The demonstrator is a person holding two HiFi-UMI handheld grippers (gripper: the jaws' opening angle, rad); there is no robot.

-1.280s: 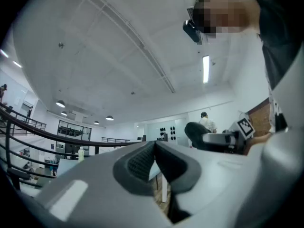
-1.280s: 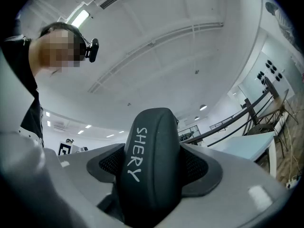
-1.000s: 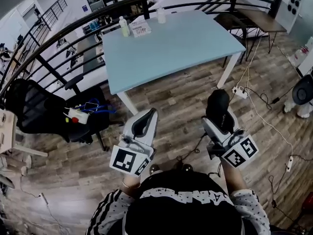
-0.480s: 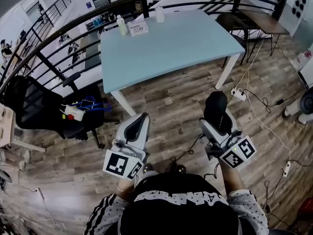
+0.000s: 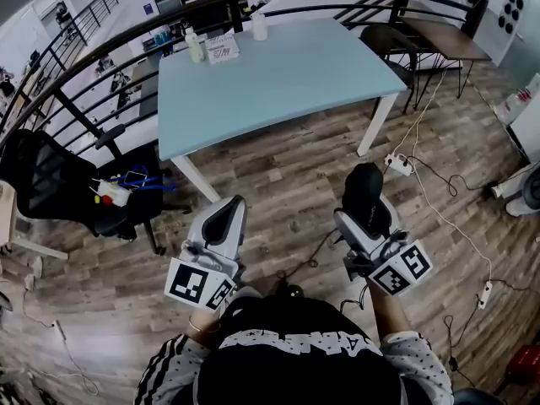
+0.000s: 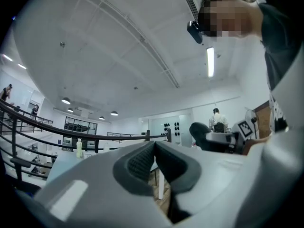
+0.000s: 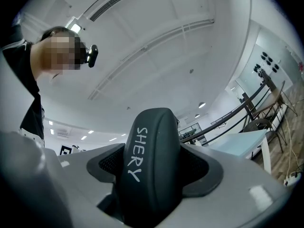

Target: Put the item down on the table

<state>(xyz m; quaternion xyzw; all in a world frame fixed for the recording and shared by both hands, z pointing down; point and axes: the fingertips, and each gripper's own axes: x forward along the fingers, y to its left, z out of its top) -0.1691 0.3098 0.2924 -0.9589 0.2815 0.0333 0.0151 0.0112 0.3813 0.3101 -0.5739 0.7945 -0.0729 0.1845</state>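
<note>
Pale blue table [image 5: 287, 66] at twelve o'clock, well apart. Right gripper [image 5: 369, 216] clamping black case [image 7: 152, 165]; left gripper [image 5: 231, 207] closed, empty. Likely carrying; next, reach forward.

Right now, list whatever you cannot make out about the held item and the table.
- Dark item: lower end hidden between the jaws of the right gripper, right gripper view; what it is, unclear.
- Bottles and box on the table: labels too small, head view.
- Left gripper view: table mostly behind the shut left gripper.
</note>
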